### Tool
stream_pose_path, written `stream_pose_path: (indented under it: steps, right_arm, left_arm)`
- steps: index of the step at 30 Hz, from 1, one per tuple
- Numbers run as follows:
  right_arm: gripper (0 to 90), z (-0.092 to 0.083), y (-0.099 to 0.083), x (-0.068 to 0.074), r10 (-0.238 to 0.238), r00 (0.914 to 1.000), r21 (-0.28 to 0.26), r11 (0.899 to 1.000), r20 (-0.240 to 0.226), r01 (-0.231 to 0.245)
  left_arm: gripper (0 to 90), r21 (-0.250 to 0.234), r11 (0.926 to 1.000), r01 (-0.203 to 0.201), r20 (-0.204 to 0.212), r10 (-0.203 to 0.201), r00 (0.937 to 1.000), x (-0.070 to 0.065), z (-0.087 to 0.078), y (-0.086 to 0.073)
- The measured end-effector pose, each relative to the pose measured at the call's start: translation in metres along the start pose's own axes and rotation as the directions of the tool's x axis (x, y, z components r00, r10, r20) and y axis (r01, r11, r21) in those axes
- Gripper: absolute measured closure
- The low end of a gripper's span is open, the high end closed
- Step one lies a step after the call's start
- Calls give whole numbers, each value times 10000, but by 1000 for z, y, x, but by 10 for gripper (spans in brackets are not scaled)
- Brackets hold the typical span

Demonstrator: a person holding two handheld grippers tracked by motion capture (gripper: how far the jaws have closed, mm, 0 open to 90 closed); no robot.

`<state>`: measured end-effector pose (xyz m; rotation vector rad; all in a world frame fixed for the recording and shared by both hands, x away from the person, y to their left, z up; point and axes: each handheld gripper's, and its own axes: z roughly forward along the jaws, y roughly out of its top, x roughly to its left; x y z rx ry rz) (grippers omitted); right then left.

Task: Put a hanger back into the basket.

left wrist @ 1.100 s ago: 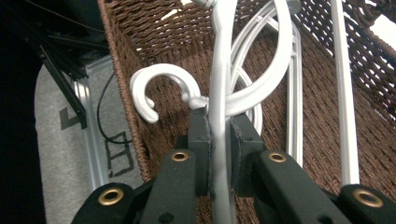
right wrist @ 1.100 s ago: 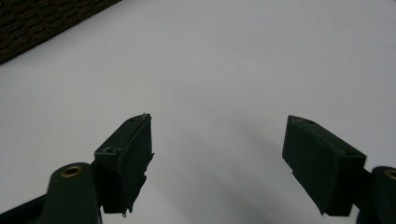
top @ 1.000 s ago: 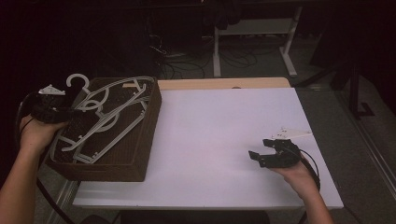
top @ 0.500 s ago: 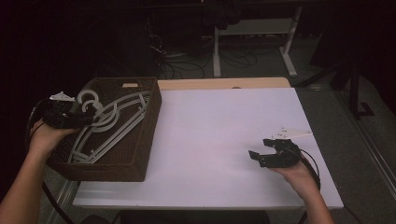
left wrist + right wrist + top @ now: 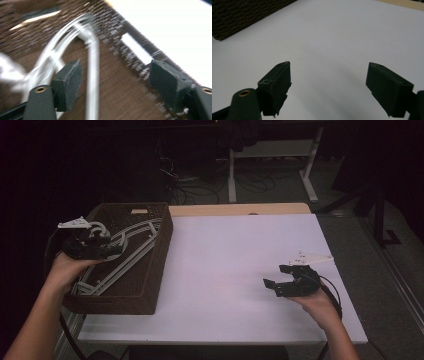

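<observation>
Left gripper [image 5: 115, 82] jaws have just been opening, now spread with nothing pinched. The white hangers [image 5: 91, 75] lie right below in the wicker basket [image 5: 150, 270], long axis running ahead of the jaws. Right gripper [image 5: 328, 87] gapes empty over the table [image 5: 240, 265], well apart, so left's nearer.

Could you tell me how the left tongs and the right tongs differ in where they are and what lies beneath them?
The left tongs hover over the brown woven basket, while the right tongs hover over the bare white table. The left tongs have pale hangers lying beneath them, their jaws having just been opening with nothing pressed between; the right tongs have only tabletop beneath them. Both stand open and hold nothing.
</observation>
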<state>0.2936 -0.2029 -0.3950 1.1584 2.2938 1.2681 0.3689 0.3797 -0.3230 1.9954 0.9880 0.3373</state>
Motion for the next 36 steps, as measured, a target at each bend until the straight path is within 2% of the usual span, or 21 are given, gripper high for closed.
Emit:
stream_pose_path:
  steps: [1,2,3,4,5,6,8,9,11,14,17,19,22,23,30,36]
  right_arm:
    - [180,-2,4,0,17,10000,-67,10000,-63,-17]
    - [176,-3,6,0,57,9999,-140,9999,-136,-59]
    - [176,-3,6,0,57,9999,-140,9999,-136,-59]
    - [161,-5,11,0,69,9997,-218,9997,-255,-75]
    - [161,-5,11,0,69,9997,-218,9997,-255,-75]
    - [149,-7,15,0,-2,9997,-265,9996,-228,-4]
    - [139,-9,19,0,-73,9997,-321,9995,-238,65]
    - [132,-11,21,0,-114,9996,-379,9992,-268,104]
    - [130,-11,24,0,-125,9995,-459,9989,-296,111]
    - [102,-14,33,0,-330,9987,-672,9973,-393,303]
    - [82,-14,37,1,-424,9983,-735,9965,-402,394]
    - [11,-13,43,2,-539,9977,-776,9957,-409,506]
    - [11,-12,46,2,-629,9970,-779,9952,-444,593]
    - [10,-12,48,2,-682,9968,-839,9944,-415,646]
    - [10,-10,45,0,-631,9970,-852,9946,-441,592]
    - [10,-8,40,-1,-618,9971,-746,9955,-453,584]
  left_arm:
    - [228,-141,9999,-29,231,33,9997,-6,2,1]
    - [218,-329,9992,-206,610,226,9979,-19,6,4]
    - [210,-329,9992,-206,610,226,9979,-19,6,4]
    - [202,-475,9981,-381,938,424,9947,-32,10,6]
    - [193,-475,9981,-381,938,424,9947,-32,10,6]
    - [182,-628,9968,-488,1257,564,9905,-44,13,7]
    - [172,-719,9962,-481,1378,577,9888,-49,15,7]
    - [165,-907,9938,-645,1667,790,9828,-61,19,7]
    - [157,-918,9931,-735,1755,888,9805,-66,21,6]
    - [140,-1093,9892,-977,2092,1190,9706,-81,26,4]
    - [118,-1175,9870,-1096,2147,1330,9676,-85,28,1]
    - [93,-1299,9846,-1173,2330,1453,9616,-88,31,-3]
    - [41,-1145,9850,-1295,2414,1540,9581,-91,35,-5]
    - [13,-991,9848,-1425,2500,1632,9544,-93,37,-6]
    - [0,-1051,9848,-1379,2651,1614,9506,-95,38,-9]
    - [0,-1174,9835,-1376,2615,1643,9511,-97,36,-9]
